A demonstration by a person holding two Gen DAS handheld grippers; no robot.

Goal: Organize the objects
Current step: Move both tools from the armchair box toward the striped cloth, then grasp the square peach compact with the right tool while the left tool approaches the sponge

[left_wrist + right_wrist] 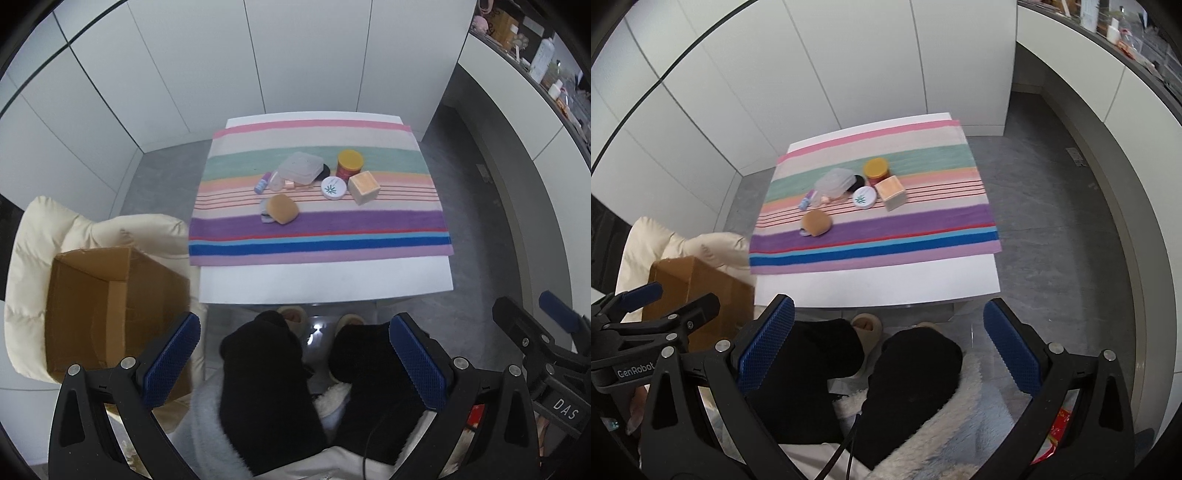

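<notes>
A striped cloth covers a small white table. On it sit a red jar with a yellow lid, a peach cube box, a white round tin, a clear plastic box, a brown puff and a small purple bottle. My left gripper is open and empty, held back above the person's knees. My right gripper is open and empty, likewise short of the table.
An open cardboard box rests on a cream padded coat left of the table. White cabinet walls stand behind. A cluttered counter runs along the right. The person's black-clad legs lie below the grippers.
</notes>
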